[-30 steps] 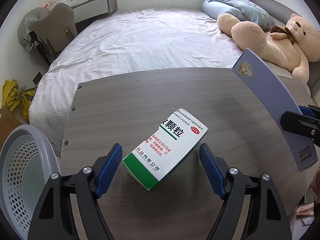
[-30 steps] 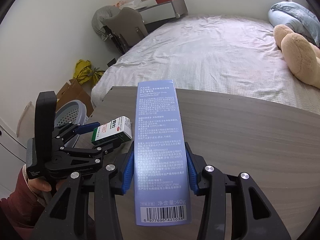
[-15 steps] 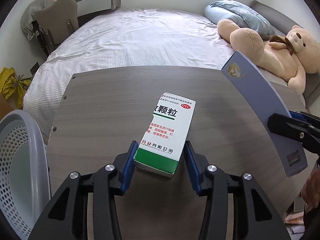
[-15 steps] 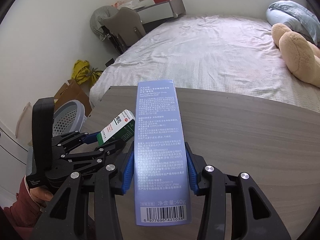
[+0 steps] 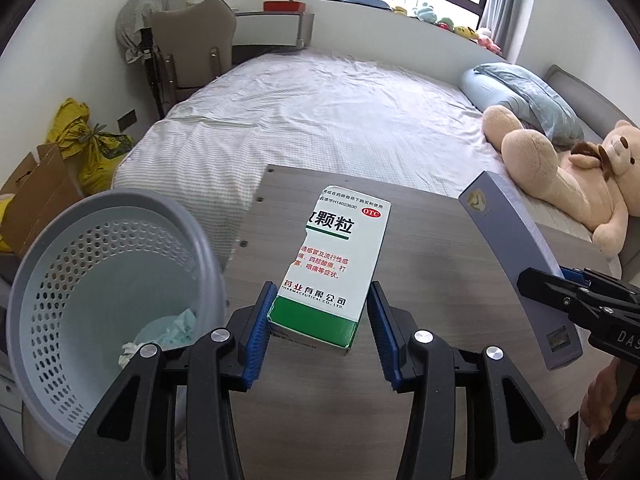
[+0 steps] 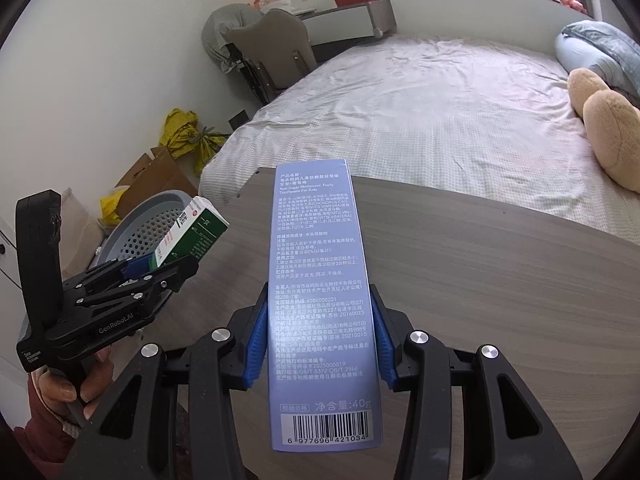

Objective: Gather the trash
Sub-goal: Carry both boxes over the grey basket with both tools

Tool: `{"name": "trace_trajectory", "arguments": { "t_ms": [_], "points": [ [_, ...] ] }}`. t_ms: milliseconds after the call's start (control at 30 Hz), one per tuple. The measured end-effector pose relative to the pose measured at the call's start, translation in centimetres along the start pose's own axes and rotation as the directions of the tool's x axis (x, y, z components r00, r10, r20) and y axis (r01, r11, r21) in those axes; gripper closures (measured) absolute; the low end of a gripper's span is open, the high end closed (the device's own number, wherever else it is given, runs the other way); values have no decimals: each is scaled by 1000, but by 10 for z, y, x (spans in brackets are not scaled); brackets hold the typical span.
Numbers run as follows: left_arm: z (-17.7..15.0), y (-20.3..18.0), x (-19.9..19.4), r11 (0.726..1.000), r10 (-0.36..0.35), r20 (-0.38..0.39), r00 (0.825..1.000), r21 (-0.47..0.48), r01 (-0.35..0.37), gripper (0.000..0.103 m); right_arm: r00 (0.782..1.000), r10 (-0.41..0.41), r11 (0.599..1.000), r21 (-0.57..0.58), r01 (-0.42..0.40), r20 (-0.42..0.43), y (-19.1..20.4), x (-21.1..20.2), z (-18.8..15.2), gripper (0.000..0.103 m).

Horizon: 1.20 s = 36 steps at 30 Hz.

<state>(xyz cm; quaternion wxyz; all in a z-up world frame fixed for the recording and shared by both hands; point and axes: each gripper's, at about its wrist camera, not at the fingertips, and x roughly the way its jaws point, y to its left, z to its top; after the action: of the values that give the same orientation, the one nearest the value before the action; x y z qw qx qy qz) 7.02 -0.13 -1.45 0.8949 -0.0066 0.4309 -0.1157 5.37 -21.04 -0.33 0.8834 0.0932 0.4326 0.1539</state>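
My left gripper (image 5: 320,320) is shut on a white and green medicine box (image 5: 340,256), held above the left part of the wooden table (image 5: 440,264); the same box (image 6: 192,236) shows tilted in the right wrist view. My right gripper (image 6: 318,344) is shut on a long blue toothpaste box (image 6: 320,280), which also shows at the right of the left wrist view as the blue box (image 5: 516,248). A grey perforated waste basket (image 5: 100,280) stands left of the table, with crumpled paper (image 5: 168,332) at its bottom.
A bed (image 5: 320,120) with a teddy bear (image 5: 568,176) lies beyond the table. A yellow bag (image 5: 92,144) and a cardboard box (image 5: 36,200) sit on the floor by the wall. A chair (image 5: 192,52) stands at a desk behind.
The left gripper closed on the medicine box, lifted it off the table and carried it left toward the basket. The right gripper kept its hold on the blue box and shifted a little.
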Motion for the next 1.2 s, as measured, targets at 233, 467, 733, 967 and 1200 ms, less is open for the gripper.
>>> {"name": "trace_trajectory", "arguments": {
  "t_ms": [233,467,733,967,1200],
  "points": [
    [-2,52,-37,992,101,54,993,-87,-96,58,997,74,996,-58,-73,4,49,18,15,59],
    [-12,102,-60,971,178,63,982,-170,-165,58,991,134,985,-109,-135,-11,94,38,27,59],
    [-24,143,-65,945,229,36,973,-249,-213,58,986,164,973,-160,-168,-35,137,58,37,59],
    [-35,174,-62,920,266,1,964,-300,-253,58,980,184,960,-202,-195,-71,174,78,38,59],
    [-35,190,-58,905,289,-20,957,-322,-279,58,977,188,949,-237,-207,-103,205,98,40,59]
  ]
}}
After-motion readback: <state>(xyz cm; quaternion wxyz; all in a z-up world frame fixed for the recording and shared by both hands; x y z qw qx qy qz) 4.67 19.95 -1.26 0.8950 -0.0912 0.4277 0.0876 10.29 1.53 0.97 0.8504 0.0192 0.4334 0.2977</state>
